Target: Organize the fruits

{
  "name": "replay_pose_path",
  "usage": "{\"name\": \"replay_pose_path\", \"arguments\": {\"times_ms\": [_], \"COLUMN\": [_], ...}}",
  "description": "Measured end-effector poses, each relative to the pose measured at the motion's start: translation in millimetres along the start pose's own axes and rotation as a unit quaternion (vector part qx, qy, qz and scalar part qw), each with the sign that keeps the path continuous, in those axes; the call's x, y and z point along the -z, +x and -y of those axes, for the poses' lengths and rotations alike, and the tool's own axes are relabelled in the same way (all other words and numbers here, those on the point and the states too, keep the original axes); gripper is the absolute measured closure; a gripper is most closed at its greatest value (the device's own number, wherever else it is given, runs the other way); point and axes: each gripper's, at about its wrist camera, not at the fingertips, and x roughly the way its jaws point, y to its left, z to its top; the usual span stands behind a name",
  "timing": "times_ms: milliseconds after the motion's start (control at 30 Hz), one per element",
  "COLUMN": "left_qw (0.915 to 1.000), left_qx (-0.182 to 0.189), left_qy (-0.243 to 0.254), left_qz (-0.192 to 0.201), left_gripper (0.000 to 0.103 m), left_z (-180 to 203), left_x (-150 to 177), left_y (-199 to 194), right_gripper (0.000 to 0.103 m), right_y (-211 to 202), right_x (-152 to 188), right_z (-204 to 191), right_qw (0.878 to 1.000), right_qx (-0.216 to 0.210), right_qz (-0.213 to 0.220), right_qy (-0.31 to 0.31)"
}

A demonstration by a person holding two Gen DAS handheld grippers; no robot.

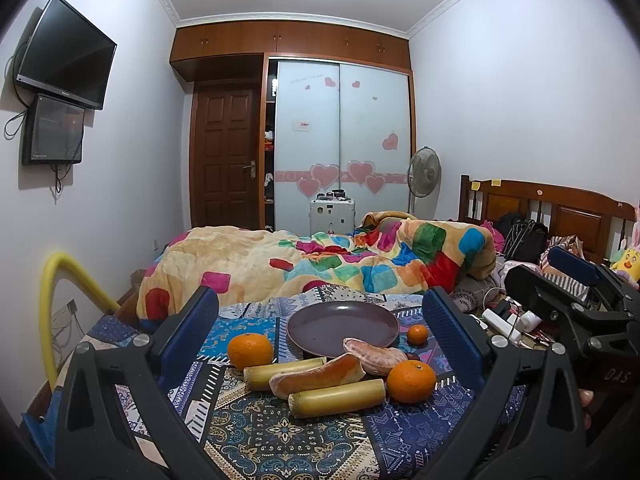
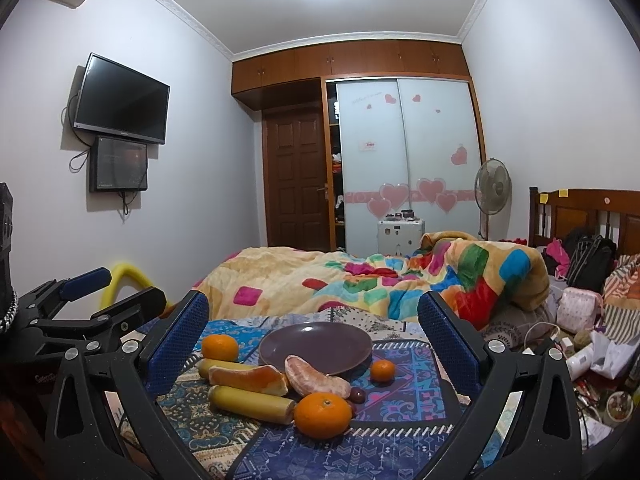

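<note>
1. We hold the left gripper [image 1: 320, 312] and the right gripper [image 2: 314, 312] above the near edge of the patterned bedspread [image 1: 256, 432]; both sets of jaws stand spread wide and grasp nothing.
2. The purple plate [image 1: 320, 328] sits toward the middle of the bedspread, just in front of the colourful blanket [image 1: 280, 264], and we see no fruit on it.
3. Three oranges lie off the plate: a left orange [image 1: 250, 351] near its left rim, a small orange [image 1: 417, 334] beside its right rim, and a near orange [image 1: 411, 381] closer to us.
4. A peeled citrus segment [image 1: 374, 354] touches the near rim of the plate, with a curved piece of orange peel [image 1: 320, 374] just in front of it.
5. Two yellow cane-like sticks [image 1: 336, 398] lie near the peel, one behind it and one in front.
6. A small dark fruit [image 2: 357, 395] rests between the near orange and the segment; its kind is too small to tell.
7. We judge the task barely begun: the plate is empty, every fruit lies on the bedspread, and all the gathering remains.
</note>
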Motion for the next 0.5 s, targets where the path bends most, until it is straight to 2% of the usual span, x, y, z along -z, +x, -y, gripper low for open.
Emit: {"name": "replay_pose_path", "arguments": {"times_ms": [500], "left_qw": [1.0000], "left_qx": [-0.001], "left_qy": [0.000], "left_qz": [0.000], "left_gripper": [0.000], "left_z": [-0.6], "left_x": [-0.3], "left_y": [0.2], "right_gripper": [0.000], "right_y": [1.0], "right_x": [-1.9], "right_z": [0.1], "right_qw": [1.000], "right_qx": [-0.002], "right_qz": [0.000], "right_qy": [0.001]}}
